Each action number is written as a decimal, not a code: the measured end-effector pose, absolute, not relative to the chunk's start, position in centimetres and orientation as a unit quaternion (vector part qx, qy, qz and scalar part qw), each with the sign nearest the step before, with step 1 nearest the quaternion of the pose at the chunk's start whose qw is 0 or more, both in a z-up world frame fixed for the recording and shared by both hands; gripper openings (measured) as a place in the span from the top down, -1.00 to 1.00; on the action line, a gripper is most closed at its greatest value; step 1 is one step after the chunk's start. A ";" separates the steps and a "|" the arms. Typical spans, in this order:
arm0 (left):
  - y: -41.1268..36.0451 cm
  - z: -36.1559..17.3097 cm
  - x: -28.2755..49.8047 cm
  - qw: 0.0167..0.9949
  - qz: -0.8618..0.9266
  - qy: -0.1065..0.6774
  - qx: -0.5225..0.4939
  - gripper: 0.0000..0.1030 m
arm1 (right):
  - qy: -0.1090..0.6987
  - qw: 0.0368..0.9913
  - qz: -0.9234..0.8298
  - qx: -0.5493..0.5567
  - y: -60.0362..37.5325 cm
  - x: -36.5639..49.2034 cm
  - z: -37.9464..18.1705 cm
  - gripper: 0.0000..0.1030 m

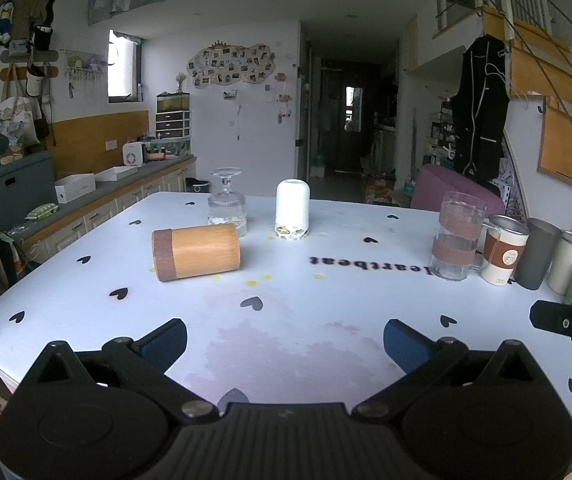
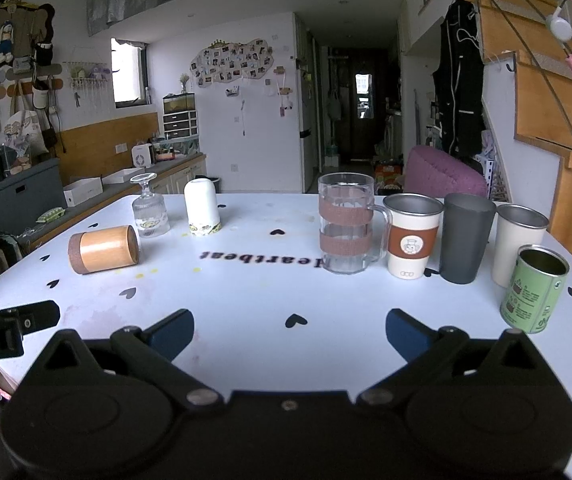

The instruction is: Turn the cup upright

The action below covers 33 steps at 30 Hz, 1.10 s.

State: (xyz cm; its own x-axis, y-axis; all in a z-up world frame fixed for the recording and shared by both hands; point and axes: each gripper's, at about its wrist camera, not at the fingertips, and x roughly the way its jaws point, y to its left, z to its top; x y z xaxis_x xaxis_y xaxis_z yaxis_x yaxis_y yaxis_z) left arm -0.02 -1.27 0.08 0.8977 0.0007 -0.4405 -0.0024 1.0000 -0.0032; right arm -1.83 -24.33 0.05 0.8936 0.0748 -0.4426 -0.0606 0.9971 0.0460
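I see the wooden cup (image 1: 196, 252) lying on its side on the bench (image 1: 86, 300), left of the upside-down white cup (image 1: 292, 210). I hold both the left hand-held gripper (image 1: 284, 340) and right hand-held gripper (image 2: 289, 334) spread wide, empty, above the near edge.

On the white table (image 2: 246, 300) with black hearts stand upright a clear glass mug (image 2: 347, 228), a brown-banded cup (image 2: 410, 236), a grey tumbler (image 2: 465, 238), a white tumbler (image 2: 519, 244) and a green tin (image 2: 533, 290).
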 end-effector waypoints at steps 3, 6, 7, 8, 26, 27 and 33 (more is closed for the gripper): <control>-1.3 0.1 0.0 0.974 0.001 0.226 -0.002 -1.00 | 0.227 0.973 0.034 0.015 -24.6 -1.9 0.0 -1.00; -1.3 0.1 0.0 0.974 0.001 0.226 -0.002 -1.00 | 0.227 0.973 0.032 0.016 -24.7 -2.0 -0.1 -1.00; -1.3 0.1 0.0 0.974 0.001 0.226 -0.002 -1.00 | 0.227 0.973 0.031 0.016 -24.6 -2.1 -0.1 -1.00; -1.3 0.1 0.0 0.974 0.001 0.226 -0.002 -1.00 | 0.227 0.973 0.031 0.016 -24.7 -2.1 -0.1 -1.00; -2.2 -0.2 -0.3 0.975 -0.006 0.222 0.002 -1.00 | 0.226 0.974 0.030 0.016 -24.7 -2.2 0.1 -1.00; -2.0 -0.2 -0.2 0.976 -0.008 0.219 0.002 -1.00 | 0.225 0.974 0.030 0.016 -24.8 -2.2 0.1 -1.00; -0.6 0.1 0.9 0.983 -0.023 0.181 0.027 -1.00 | 0.225 0.974 0.031 0.018 -24.9 -2.3 0.2 -1.00</control>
State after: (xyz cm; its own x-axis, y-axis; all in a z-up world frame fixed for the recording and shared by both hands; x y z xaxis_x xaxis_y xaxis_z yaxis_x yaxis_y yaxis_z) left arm 0.93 -0.61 0.10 0.9331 -0.0358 -0.3578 0.0554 0.9975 0.0446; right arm -2.28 -24.87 0.24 0.8970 0.0686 -0.4366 -0.0528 0.9974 0.0481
